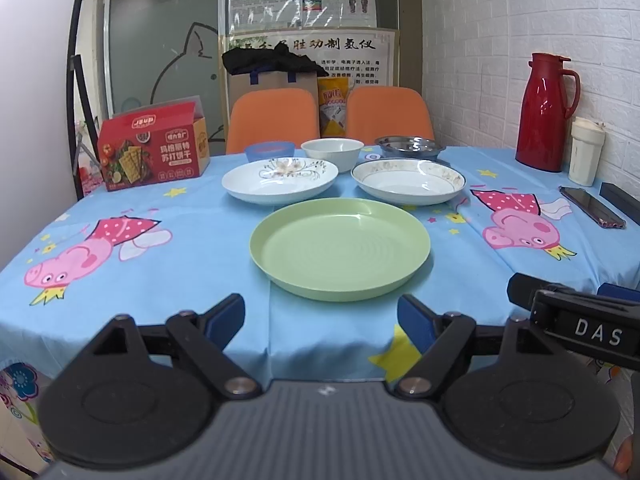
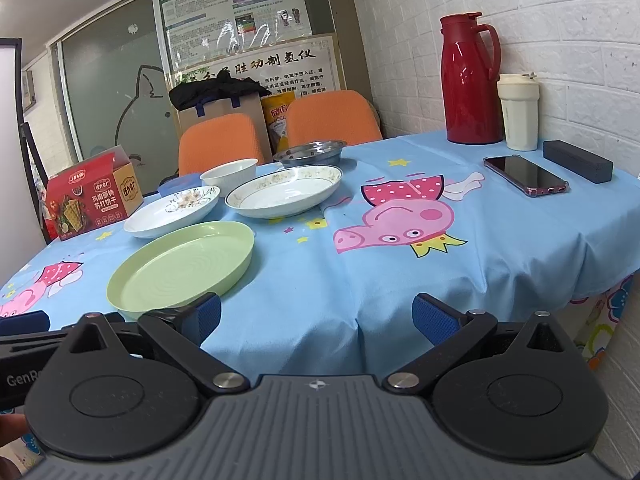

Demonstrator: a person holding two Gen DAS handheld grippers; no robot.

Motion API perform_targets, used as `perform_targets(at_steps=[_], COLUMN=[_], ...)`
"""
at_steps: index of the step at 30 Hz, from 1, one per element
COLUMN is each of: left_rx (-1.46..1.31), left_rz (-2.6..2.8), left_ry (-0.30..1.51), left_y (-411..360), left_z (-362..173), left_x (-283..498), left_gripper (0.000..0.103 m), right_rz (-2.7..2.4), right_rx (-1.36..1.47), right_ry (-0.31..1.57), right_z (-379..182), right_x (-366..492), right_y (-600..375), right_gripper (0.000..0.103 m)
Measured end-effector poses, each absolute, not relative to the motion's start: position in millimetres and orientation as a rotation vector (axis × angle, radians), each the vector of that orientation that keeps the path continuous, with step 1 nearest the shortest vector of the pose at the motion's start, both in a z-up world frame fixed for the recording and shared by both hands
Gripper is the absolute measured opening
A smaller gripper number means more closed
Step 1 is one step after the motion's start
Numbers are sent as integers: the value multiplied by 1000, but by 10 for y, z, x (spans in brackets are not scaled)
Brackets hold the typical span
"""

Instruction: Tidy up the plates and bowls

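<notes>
A green plate [image 1: 340, 248] lies nearest on the blue tablecloth, also in the right wrist view [image 2: 182, 266]. Behind it lie a white flowered plate [image 1: 280, 180] [image 2: 172, 210] and a gold-rimmed white plate [image 1: 408, 182] [image 2: 284, 192]. Further back stand a white bowl [image 1: 332, 152] [image 2: 229, 171], a blue bowl [image 1: 269, 151] and a steel dish [image 1: 410, 147] [image 2: 310, 152]. My left gripper [image 1: 320, 322] is open and empty in front of the green plate. My right gripper [image 2: 316, 318] is open and empty, to the right of that plate.
A red cracker box [image 1: 154, 148] stands at the back left. A red thermos [image 2: 470, 80], a cream cup [image 2: 518, 112], a phone [image 2: 526, 175] and a black case [image 2: 578, 160] sit at the right by the brick wall. Two orange chairs [image 1: 272, 118] stand behind the table.
</notes>
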State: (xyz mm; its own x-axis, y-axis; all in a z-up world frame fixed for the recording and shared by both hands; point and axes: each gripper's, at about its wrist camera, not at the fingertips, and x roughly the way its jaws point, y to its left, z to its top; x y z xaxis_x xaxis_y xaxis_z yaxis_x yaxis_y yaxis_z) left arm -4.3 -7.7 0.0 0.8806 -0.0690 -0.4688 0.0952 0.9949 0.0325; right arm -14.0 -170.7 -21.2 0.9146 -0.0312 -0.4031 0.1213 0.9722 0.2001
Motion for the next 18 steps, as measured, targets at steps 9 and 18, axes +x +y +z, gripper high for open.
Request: perform_targets(at_steps=[9,18], left_rx=[55,54], left_rz=[-84,-83], left_ry=[489,496], left_y=[-70,-56], left_z=[-8,-16], left_x=[-39,-19], left_gripper=[80,80], right_rz=[-79,-78], right_rx=[223,222], right_ry=[417,426], right_z=[-228,-247], right_x=[-126,-118], right_y=[-1710,-1704], right_gripper=[103,103])
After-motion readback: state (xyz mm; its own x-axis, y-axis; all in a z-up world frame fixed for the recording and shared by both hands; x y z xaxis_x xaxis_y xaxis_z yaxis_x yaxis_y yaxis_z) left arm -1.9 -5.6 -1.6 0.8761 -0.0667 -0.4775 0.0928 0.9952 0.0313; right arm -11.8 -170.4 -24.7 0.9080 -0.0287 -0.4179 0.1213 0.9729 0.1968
